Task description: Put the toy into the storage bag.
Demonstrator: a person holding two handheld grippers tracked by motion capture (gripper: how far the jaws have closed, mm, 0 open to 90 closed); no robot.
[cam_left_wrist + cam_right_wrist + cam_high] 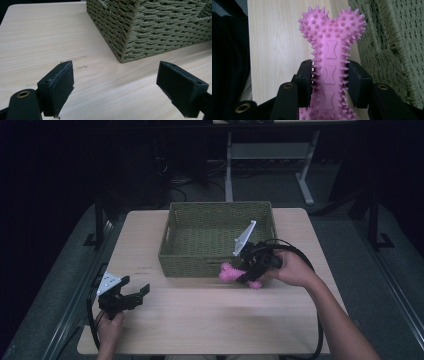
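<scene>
Wooden table (pixel 210 320), unlabelled pink spiky bone toy (pixel 331 62) clamped in right gripper (pixel 330 82) fingers, left gripper (pixel 115 87) fingers apart.

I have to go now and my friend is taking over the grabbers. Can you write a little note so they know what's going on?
Right gripper: shut on the pink spiky bone toy, clamped around its shaft, held off the table in front of the basket's near wall.
Left gripper: open, holding nothing, low over the wooden table near its front left corner.
Green woven basket: sits at the back middle of the table; the part of its inside that shows looks bare.
Done: the toy is picked up.
Left, most likely: carry the toy over the rim and let go of it inside the basket.
</scene>
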